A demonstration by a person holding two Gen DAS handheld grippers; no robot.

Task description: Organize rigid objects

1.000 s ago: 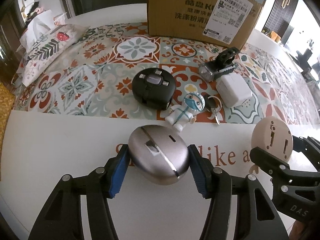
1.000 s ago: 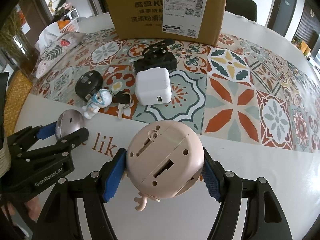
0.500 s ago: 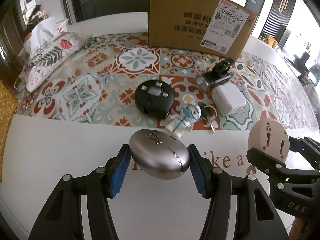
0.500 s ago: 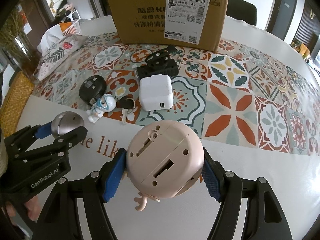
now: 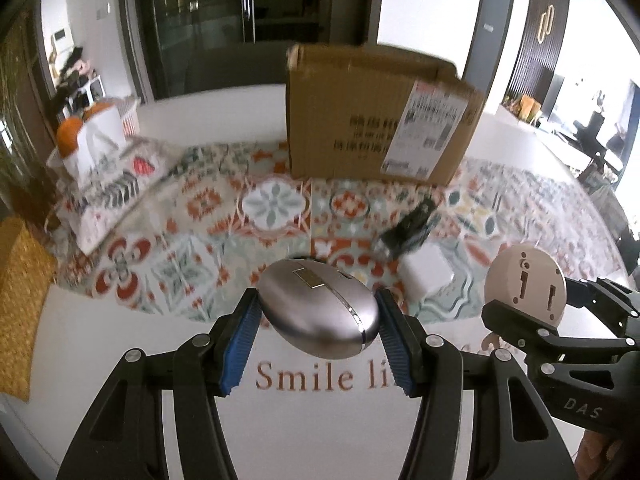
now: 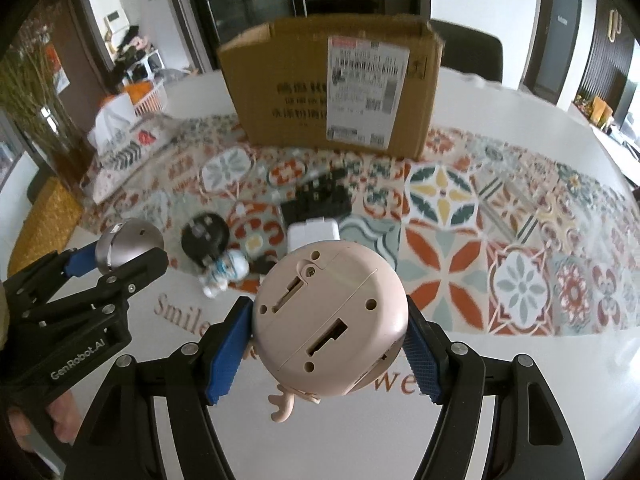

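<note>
Left claw [image 5: 318,332] grips silver mouse [image 5: 318,314]; right claw [image 6: 326,354] grips pink toy [image 6: 330,320]; tabletop [image 5: 304,412] reads "Smile".

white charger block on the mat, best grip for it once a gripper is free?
Take the white charger block across its two flat parallel side faces, coming down from above. It appears to lie flat on the patterned mat, so the sides are exposed. The black clip light sits close behind it, so keep the fingers off that edge. Both views are blurred.

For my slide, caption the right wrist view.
Right gripper holding a pink round toy, facing a cardboard box on the patterned tablecloth.
</note>
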